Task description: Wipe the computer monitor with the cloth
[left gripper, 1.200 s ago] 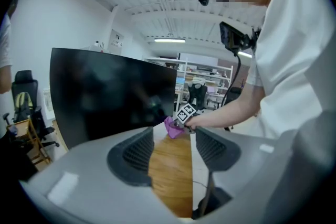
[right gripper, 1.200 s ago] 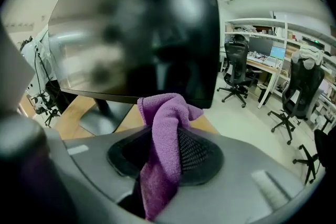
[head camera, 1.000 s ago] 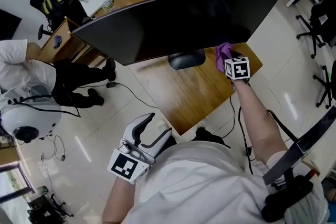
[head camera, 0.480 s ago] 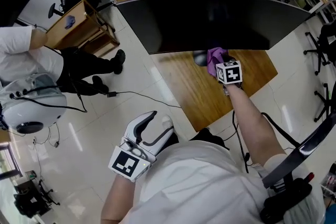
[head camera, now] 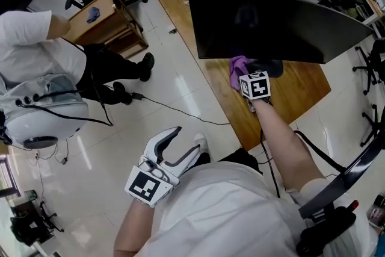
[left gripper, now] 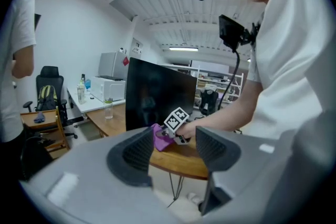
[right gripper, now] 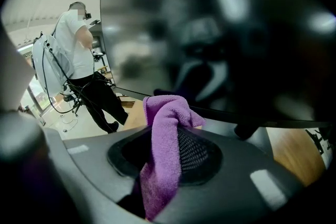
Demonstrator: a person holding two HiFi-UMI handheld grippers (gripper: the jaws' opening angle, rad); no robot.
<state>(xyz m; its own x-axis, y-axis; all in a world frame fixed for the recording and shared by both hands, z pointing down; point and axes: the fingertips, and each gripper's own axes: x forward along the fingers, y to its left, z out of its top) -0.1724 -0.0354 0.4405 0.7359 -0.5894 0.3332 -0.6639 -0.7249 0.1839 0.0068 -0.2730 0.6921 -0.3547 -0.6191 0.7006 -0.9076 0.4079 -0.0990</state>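
The right gripper (head camera: pixel 242 74) has its jaws pressed together on a purple cloth (right gripper: pixel 164 140) — the cloth is pinched between them, one end bunched above the jaws and the other hanging down in front. The gripper holds the cloth at the lower edge of the dark curved monitor (head camera: pixel 271 24), near the left end of the screen. Whether the cloth touches the glass, I cannot tell. The monitor stands on a wooden surface (head camera: pixel 301 93).

The left gripper (head camera: pixel 183 140) is held low, close to the person's body and well apart from the monitor. Its jaws are spread with nothing between them — its own view looks through the gap at the monitor and the cloth beyond. On the left, over the light floor (head camera: pixel 180 93), stands another person in a white shirt (head camera: pixel 30 39).
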